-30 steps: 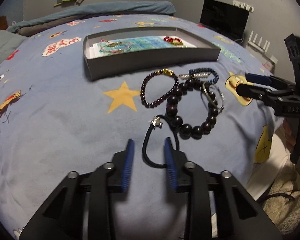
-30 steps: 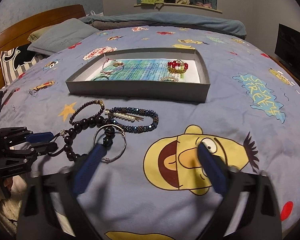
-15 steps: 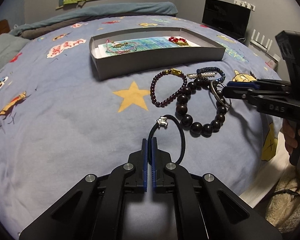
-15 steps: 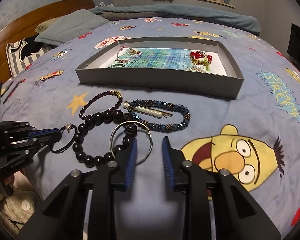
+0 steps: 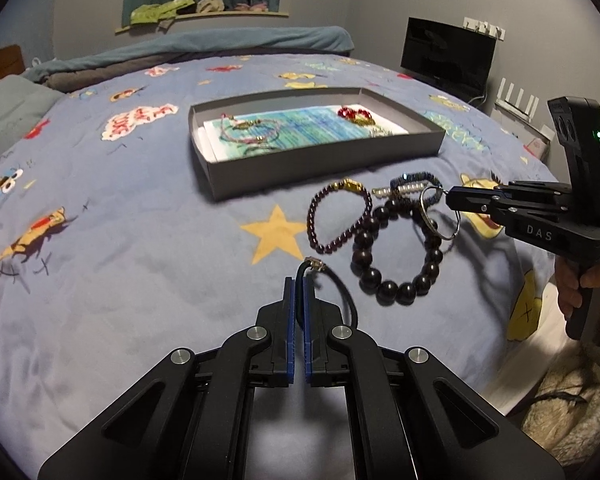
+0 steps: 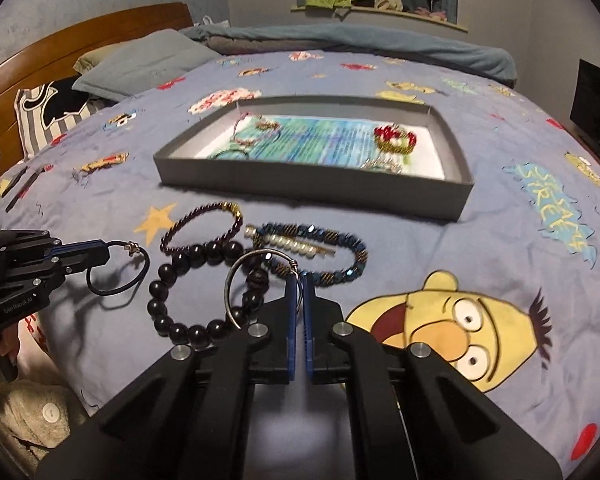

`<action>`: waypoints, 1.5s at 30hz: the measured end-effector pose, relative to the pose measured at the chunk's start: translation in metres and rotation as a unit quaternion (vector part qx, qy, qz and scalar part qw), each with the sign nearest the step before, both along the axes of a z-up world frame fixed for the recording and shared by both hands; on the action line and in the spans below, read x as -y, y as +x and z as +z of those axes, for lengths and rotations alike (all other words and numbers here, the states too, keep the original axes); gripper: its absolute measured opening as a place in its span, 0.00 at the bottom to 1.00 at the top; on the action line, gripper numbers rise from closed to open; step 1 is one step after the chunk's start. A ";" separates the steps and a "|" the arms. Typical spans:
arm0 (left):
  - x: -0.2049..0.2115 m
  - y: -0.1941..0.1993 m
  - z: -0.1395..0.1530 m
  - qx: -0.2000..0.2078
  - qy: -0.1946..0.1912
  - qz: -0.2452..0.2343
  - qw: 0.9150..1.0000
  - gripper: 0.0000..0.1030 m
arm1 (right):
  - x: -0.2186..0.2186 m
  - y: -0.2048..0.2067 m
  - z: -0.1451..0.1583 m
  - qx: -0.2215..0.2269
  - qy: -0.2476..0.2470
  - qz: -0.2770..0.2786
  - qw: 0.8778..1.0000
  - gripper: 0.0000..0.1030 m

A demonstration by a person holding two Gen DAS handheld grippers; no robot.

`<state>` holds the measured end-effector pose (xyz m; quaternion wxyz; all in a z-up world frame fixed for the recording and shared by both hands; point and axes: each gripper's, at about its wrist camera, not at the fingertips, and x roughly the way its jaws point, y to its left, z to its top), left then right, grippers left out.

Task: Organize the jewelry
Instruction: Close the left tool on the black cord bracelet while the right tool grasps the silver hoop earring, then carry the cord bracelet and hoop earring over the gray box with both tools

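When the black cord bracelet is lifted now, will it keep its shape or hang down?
The black cord bracelet will probably sag: it is a thin loop, pinched at one side by the left hand-held gripper. It seems light, so the grip should hold. Its small metal charm may swing.

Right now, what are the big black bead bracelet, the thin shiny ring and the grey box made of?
The big black bead bracelet looks like polished wood or stone: round, glossy beads with small highlights. The thin shiny ring seems to be silver-coloured metal wire: it glints and keeps a stiff hoop shape. The grey box looks like matte cardboard: thin, flat walls with sharp folded corners.
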<state>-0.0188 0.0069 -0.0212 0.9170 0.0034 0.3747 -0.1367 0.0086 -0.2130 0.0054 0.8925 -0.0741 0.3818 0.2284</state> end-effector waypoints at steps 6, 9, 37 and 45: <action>-0.008 0.005 0.016 0.019 -0.010 0.005 1.000 0.04 | 0.008 0.008 0.011 0.010 0.007 -0.011 1.000 0.03; -0.013 0.009 0.025 0.028 -0.019 0.006 0.999 0.04 | 0.009 0.013 0.018 0.017 0.009 -0.013 1.000 0.03; -0.004 0.159 0.056 0.028 -0.050 -0.019 0.998 0.04 | -0.017 0.139 0.033 0.008 0.003 -0.038 0.999 0.03; 0.020 0.225 0.053 0.008 -0.035 -0.032 0.999 0.04 | -0.030 0.183 0.019 -0.015 -0.011 -0.047 0.999 0.03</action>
